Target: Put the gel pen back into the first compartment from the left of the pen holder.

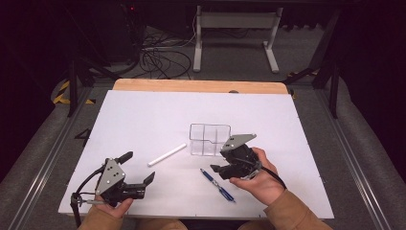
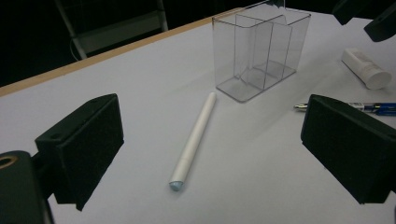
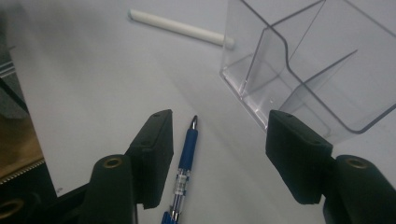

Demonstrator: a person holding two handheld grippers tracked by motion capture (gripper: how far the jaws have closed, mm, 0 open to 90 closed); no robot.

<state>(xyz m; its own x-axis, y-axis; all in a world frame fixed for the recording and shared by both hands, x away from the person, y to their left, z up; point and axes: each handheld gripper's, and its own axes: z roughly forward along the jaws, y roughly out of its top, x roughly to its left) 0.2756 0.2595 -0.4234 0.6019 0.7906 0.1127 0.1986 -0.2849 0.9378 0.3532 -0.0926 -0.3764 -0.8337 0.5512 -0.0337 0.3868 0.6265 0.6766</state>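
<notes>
I am looking past my matt black padded jaws at a glossy blue plastic pen (image 3: 187, 161), a matt white stick (image 2: 194, 138), a clear glossy plastic organiser (image 3: 299, 60) and smooth matt white table sheet (image 1: 143, 120).

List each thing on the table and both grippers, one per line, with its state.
blue pen: lying flat on the table, between the right gripper's jaws, not gripped.
white pen: lying flat, capped, untouched.
clear organizer: upright, empty.
white tube: lying on its side beyond the organizer.
left gripper: open, holding nothing.
right gripper: open, jaws either side of the blue pen.
</notes>
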